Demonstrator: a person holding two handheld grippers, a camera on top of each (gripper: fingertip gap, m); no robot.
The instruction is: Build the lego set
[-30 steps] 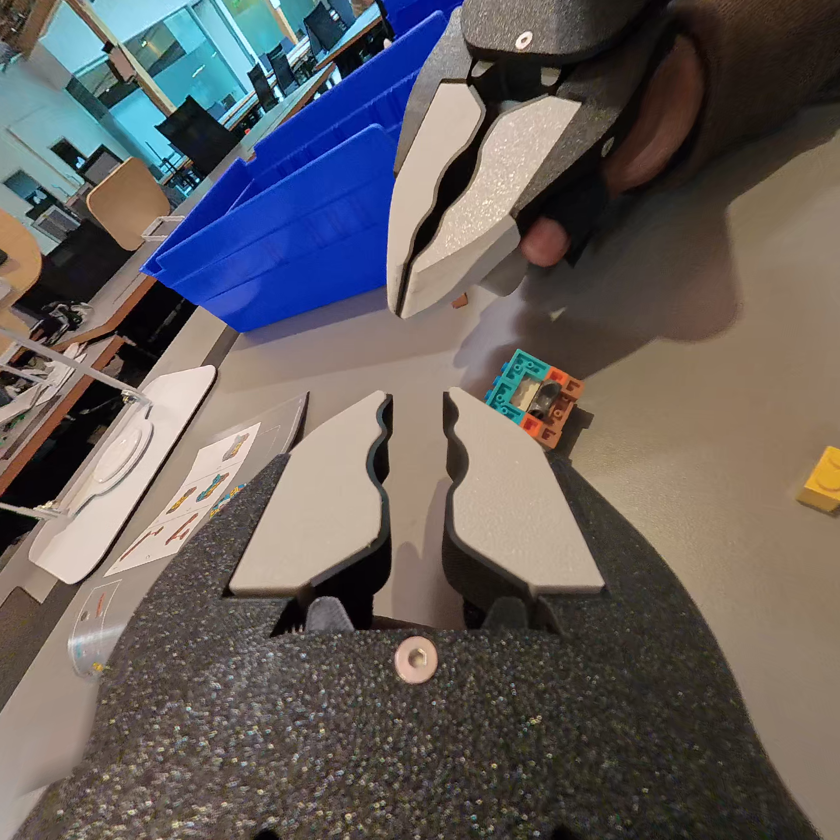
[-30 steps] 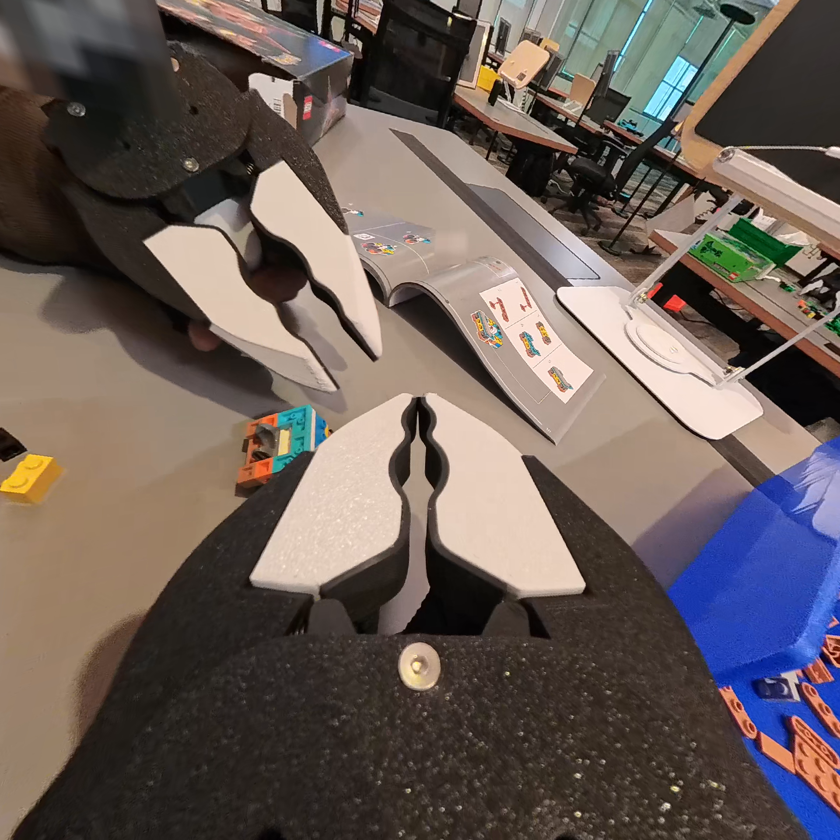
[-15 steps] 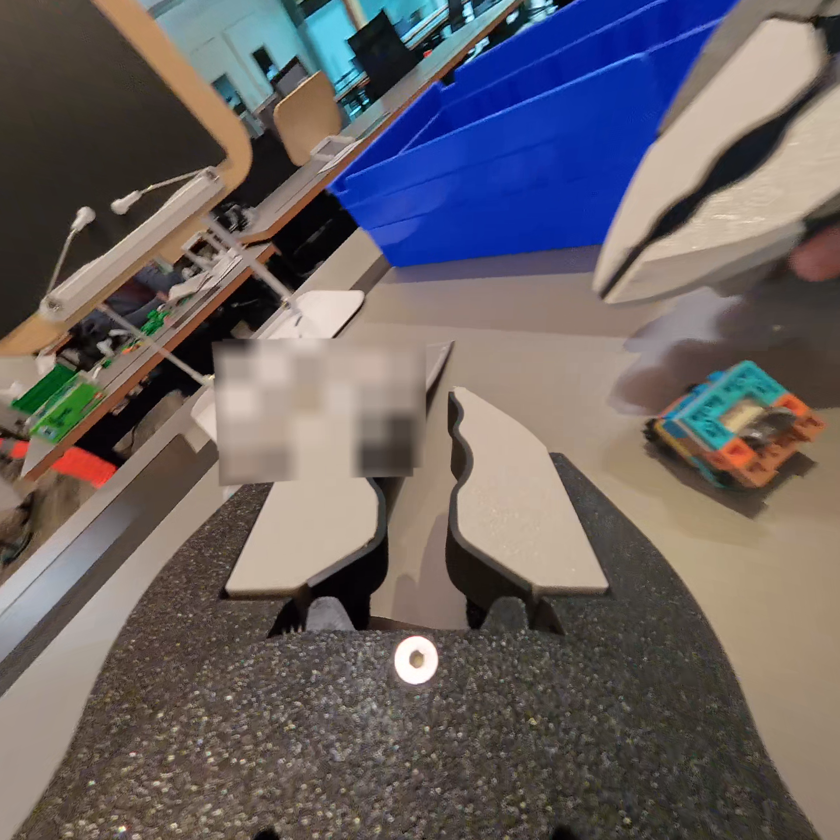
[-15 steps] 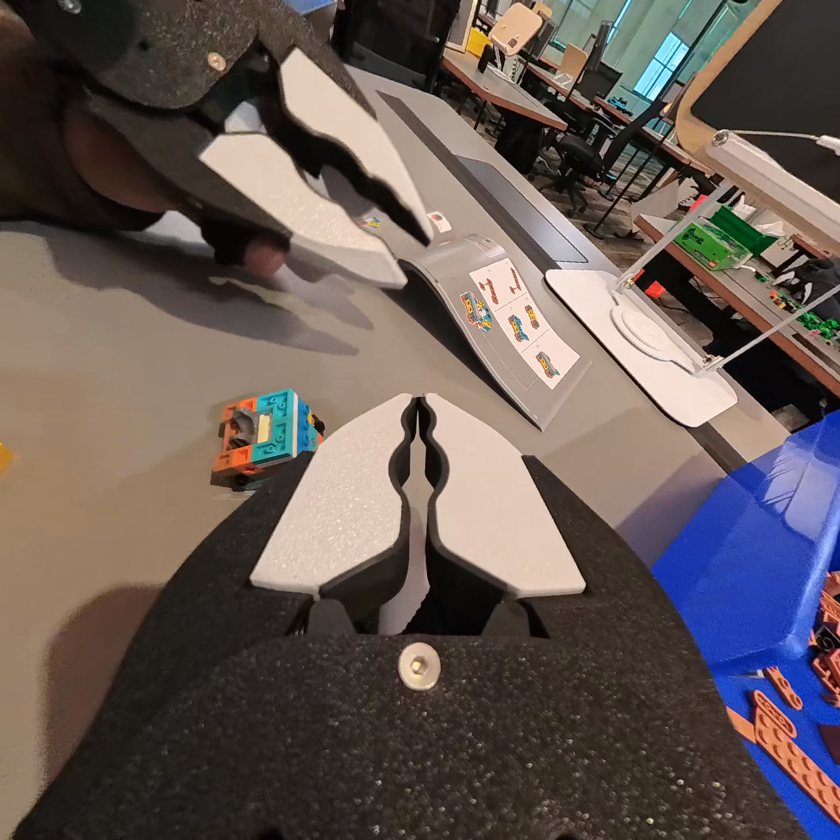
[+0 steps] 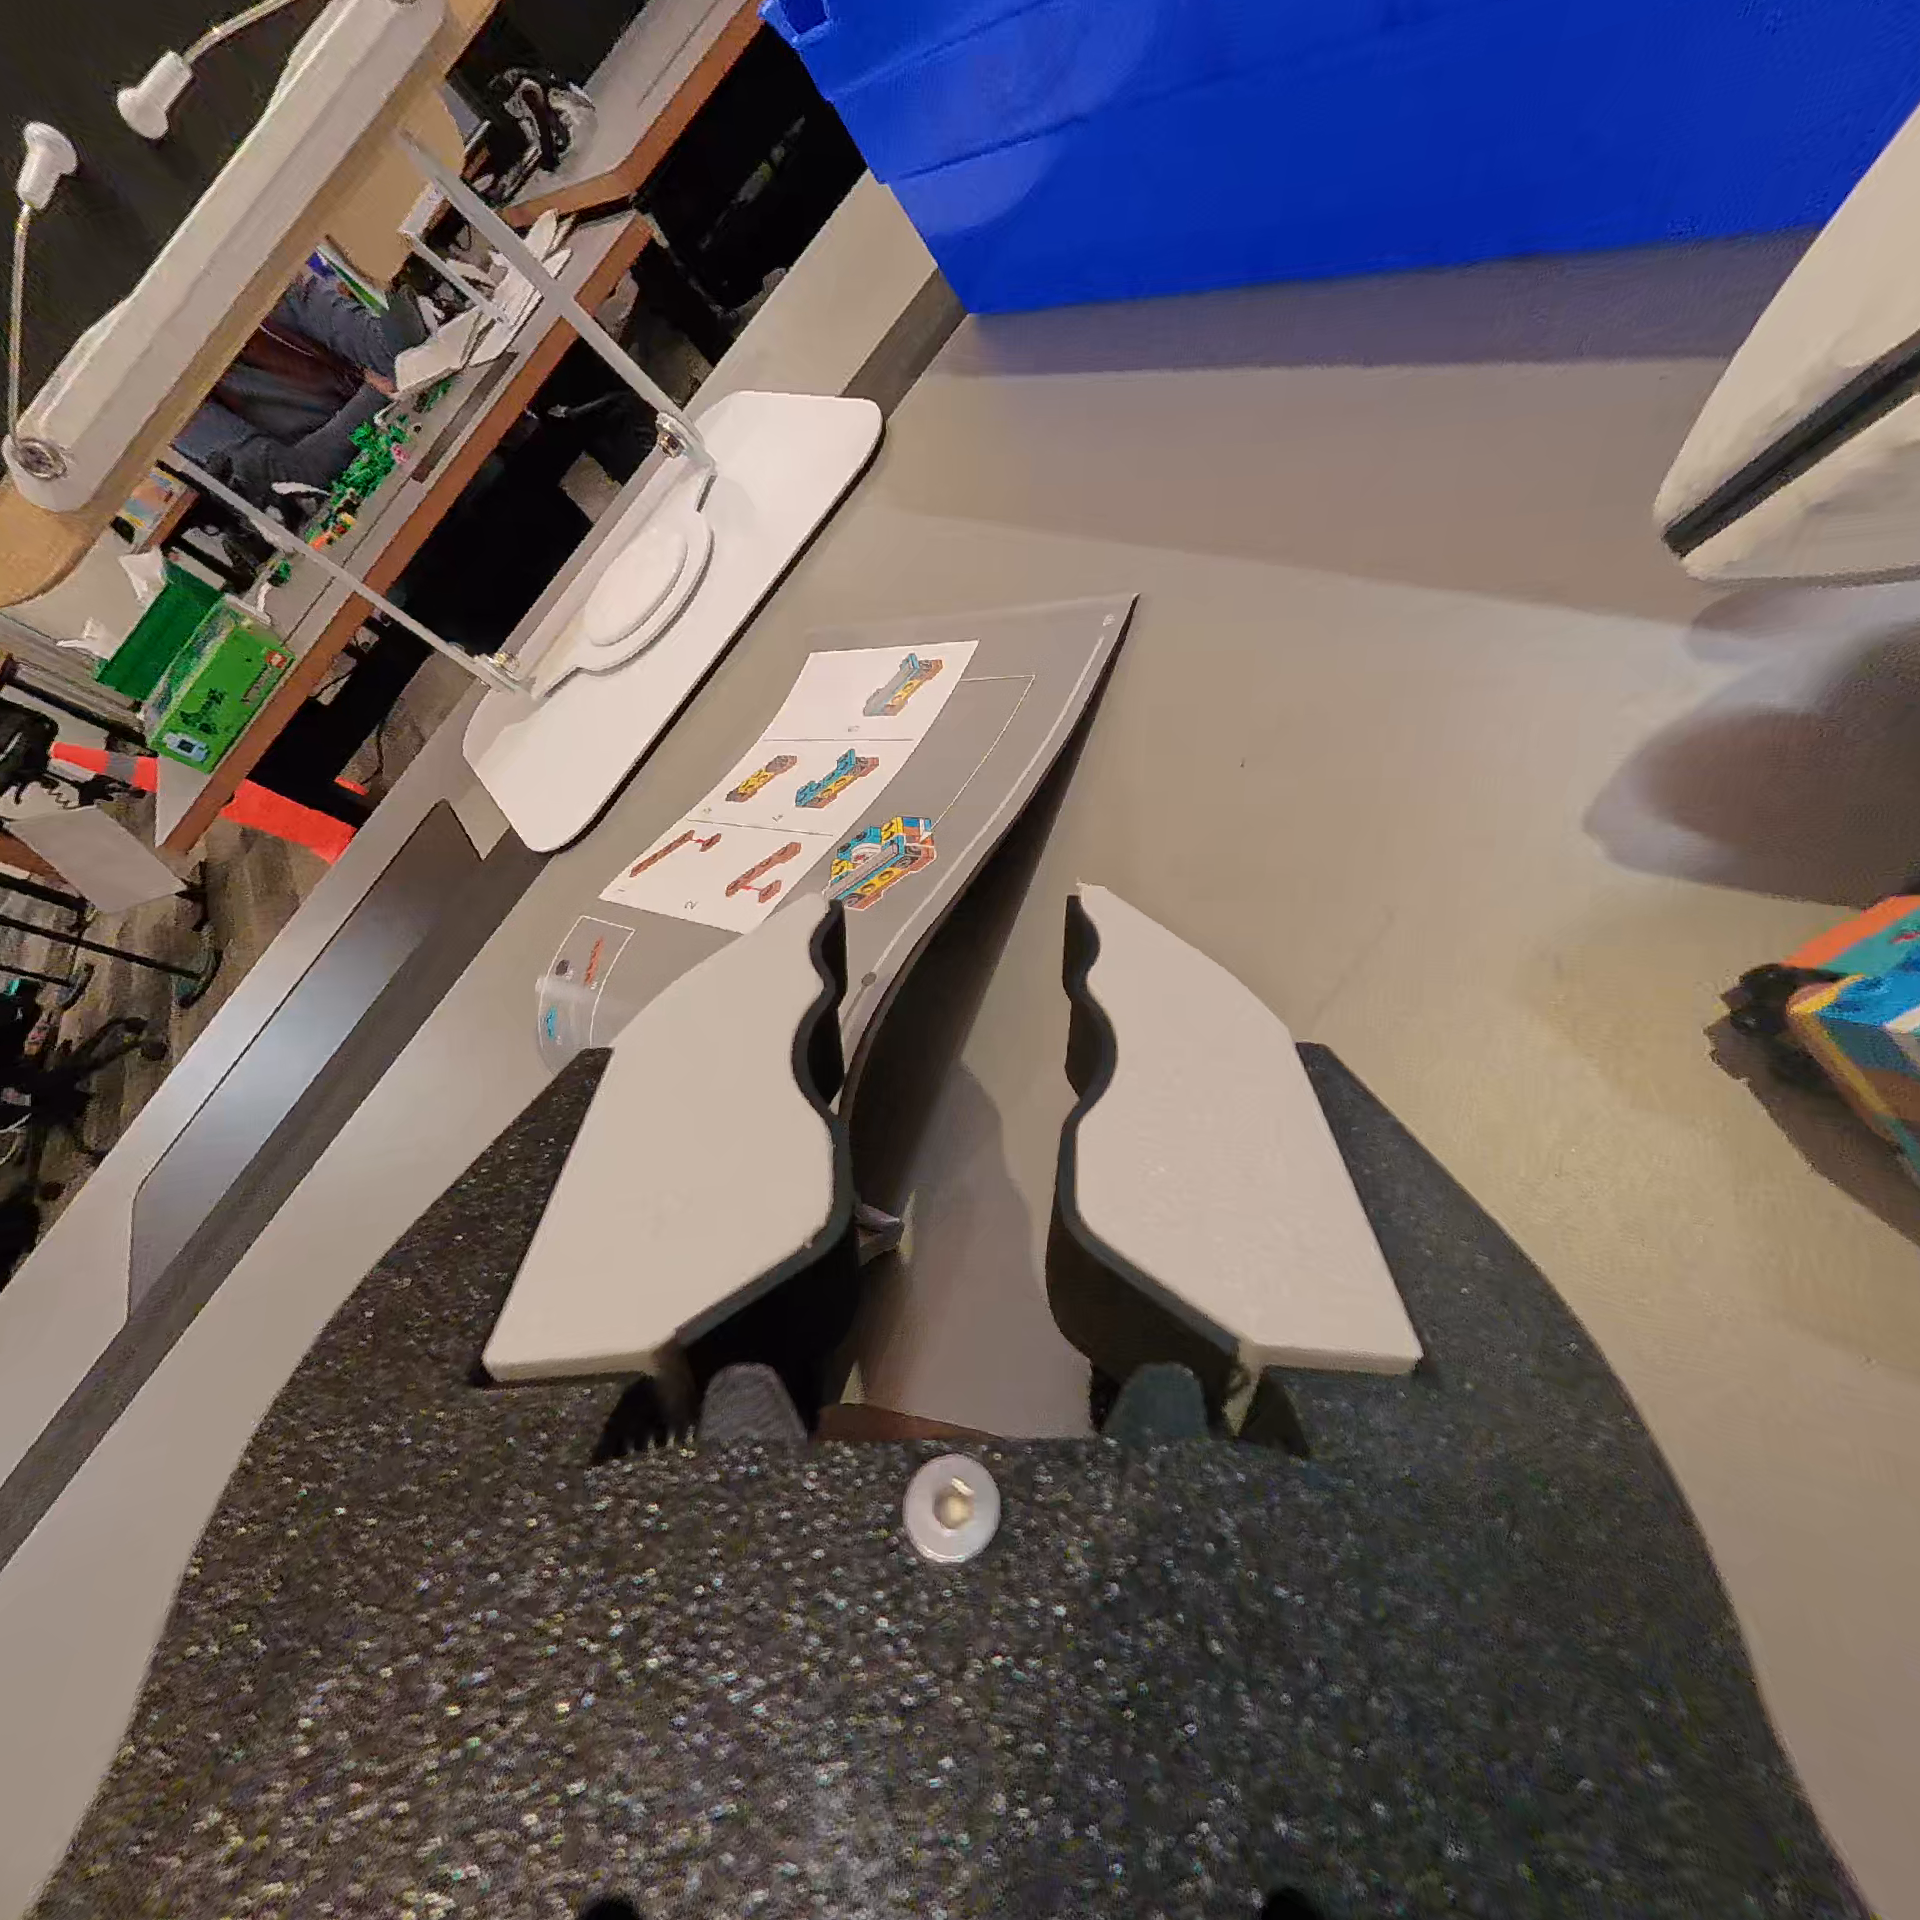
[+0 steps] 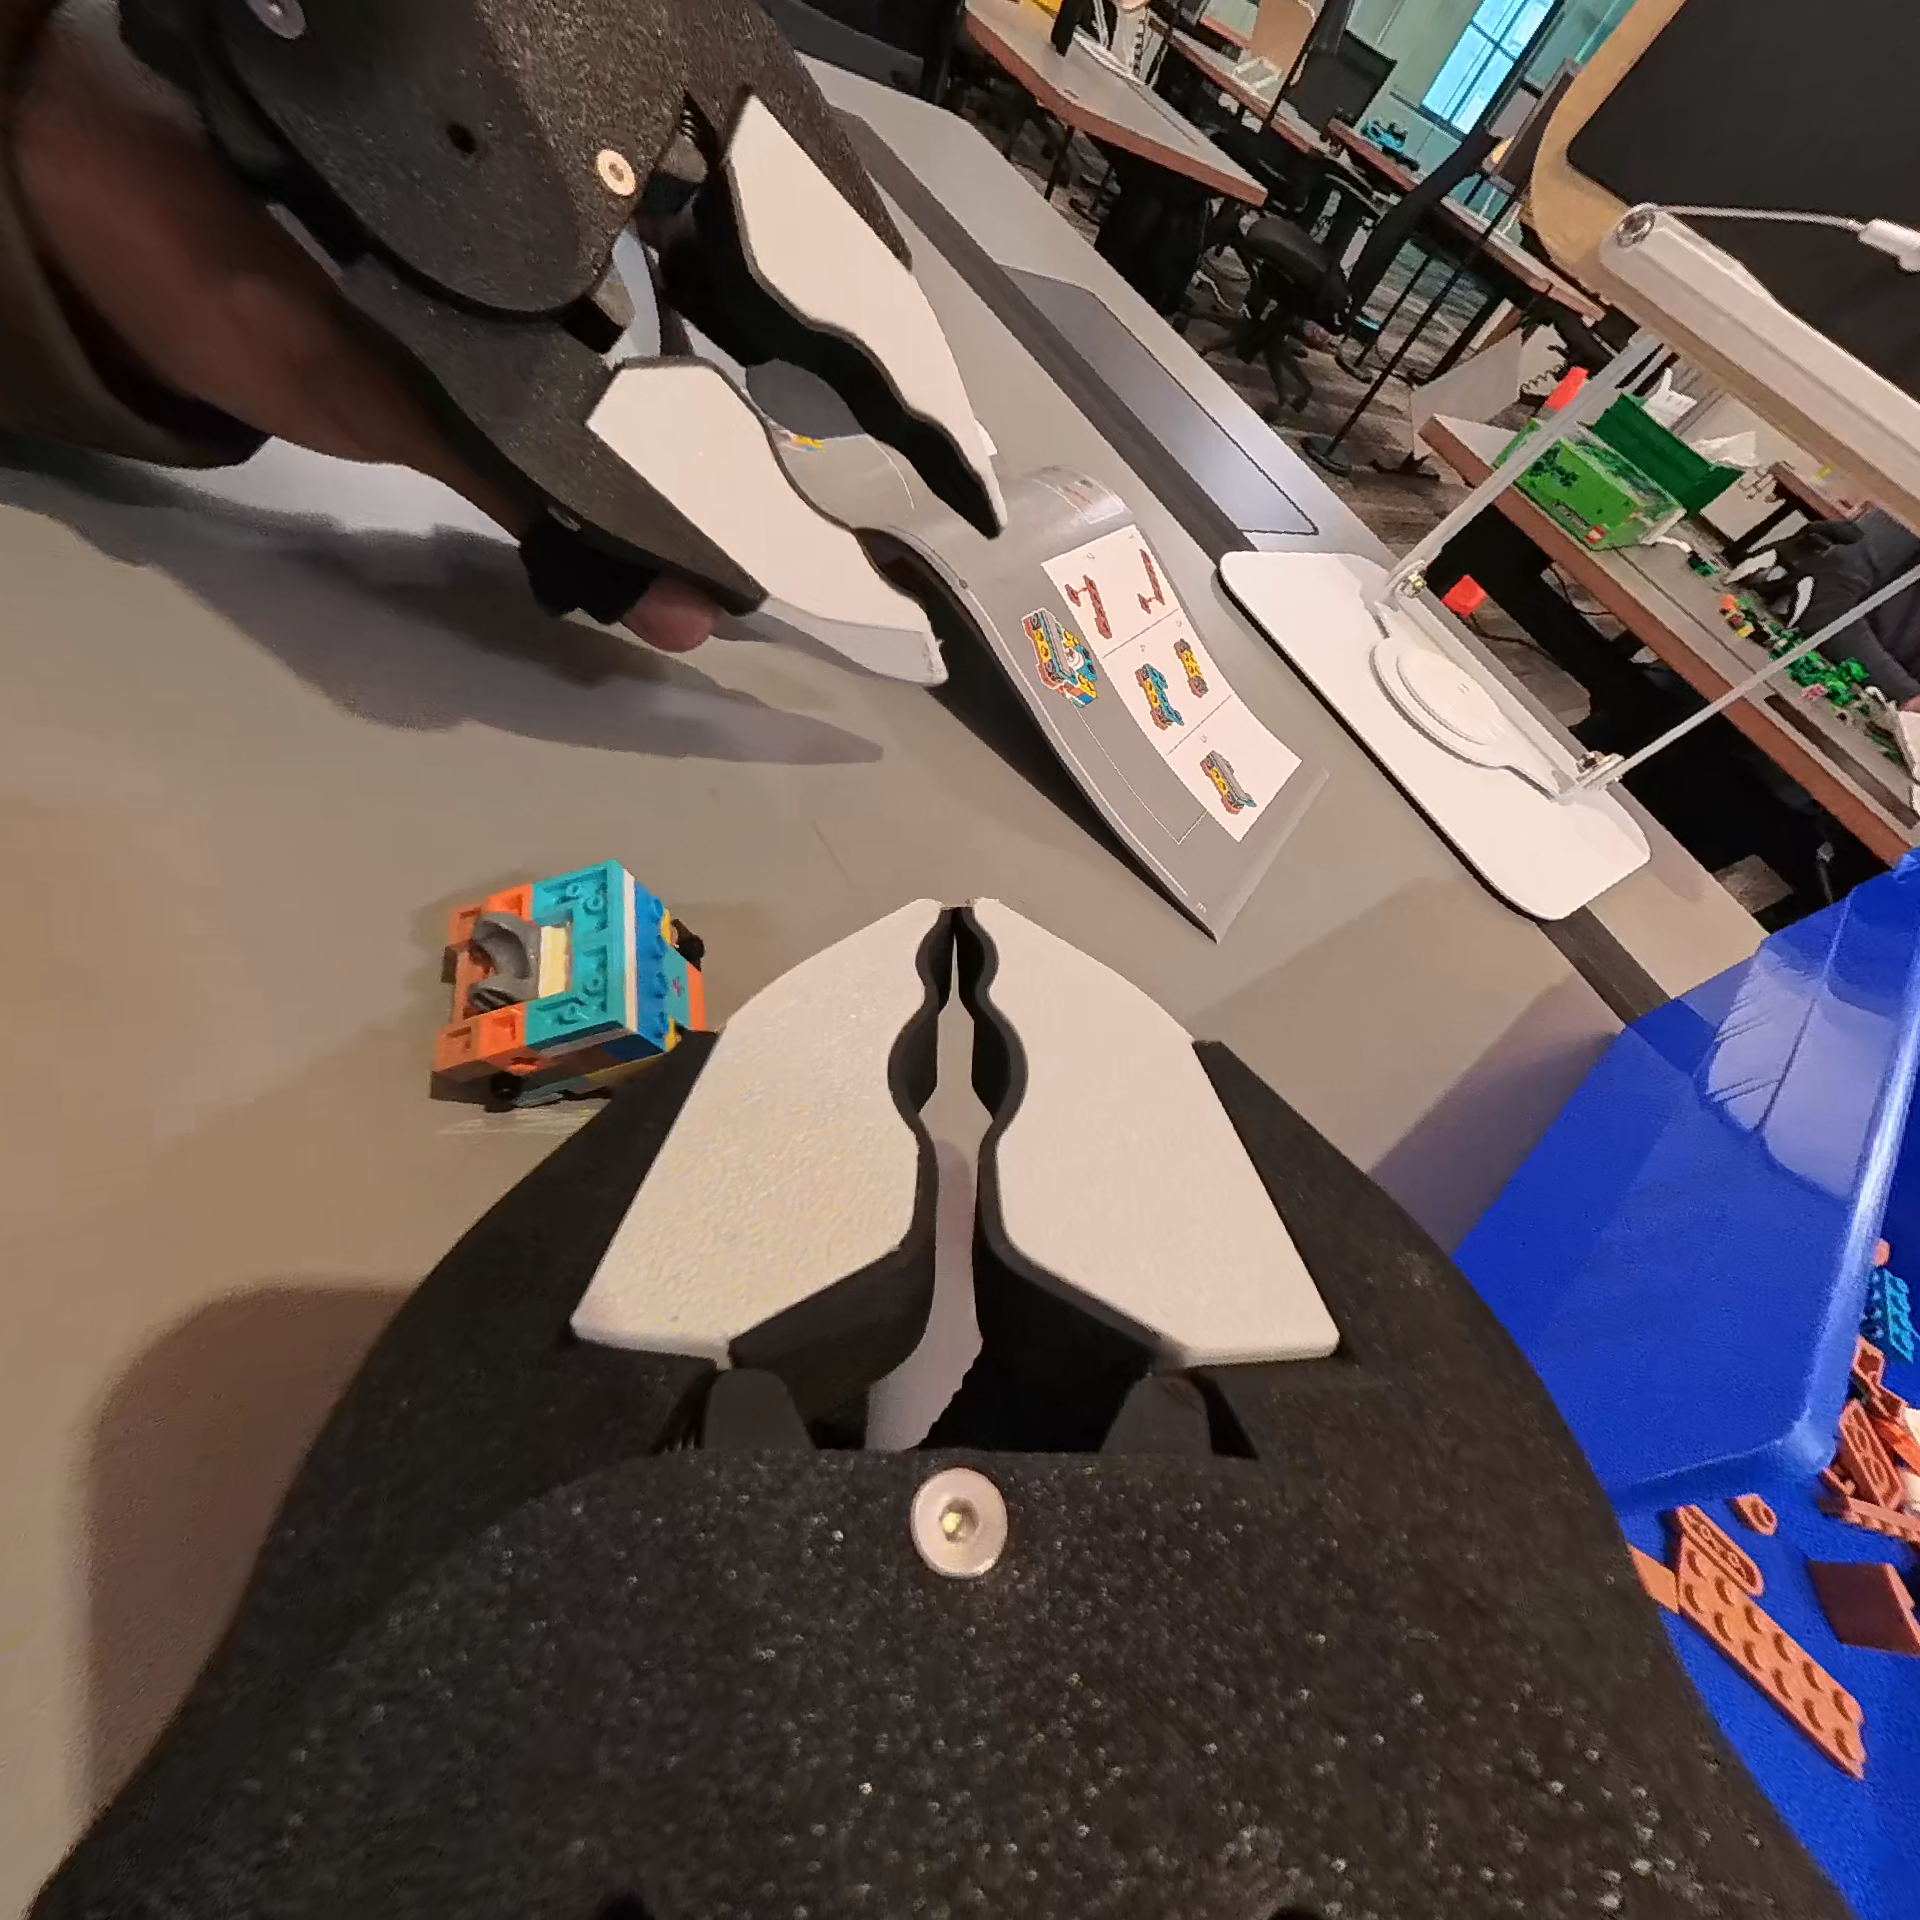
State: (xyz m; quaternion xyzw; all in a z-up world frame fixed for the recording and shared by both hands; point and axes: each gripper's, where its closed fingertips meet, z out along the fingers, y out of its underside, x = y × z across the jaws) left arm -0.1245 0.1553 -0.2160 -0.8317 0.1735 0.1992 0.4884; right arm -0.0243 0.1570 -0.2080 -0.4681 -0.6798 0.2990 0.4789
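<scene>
The left gripper (image 5: 951,914) gapes over the instruction booklet (image 5: 894,769); the right gripper (image 6: 956,914), pressed together, has the lego car (image 6: 566,982) on its left.

Bare table (image 6: 260,831) around model (image 6: 566,987); booklet (image 6: 1143,727), bin (image 6: 1714,1195) flank.

Changes only: your left gripper (image 5: 951,935) now faces the open instruction booklet (image 5: 883,769), its fingers spread wider than a second ago and reaching over the raised page edge. The small teal-and-orange model (image 5: 1860,1029), formerly just ahead of that gripper, now sits at the right border of its view. Your right gripper (image 6: 958,914) has turned toward the blue bin (image 6: 1714,1226), showing more brown plates (image 6: 1756,1631) inside.
</scene>
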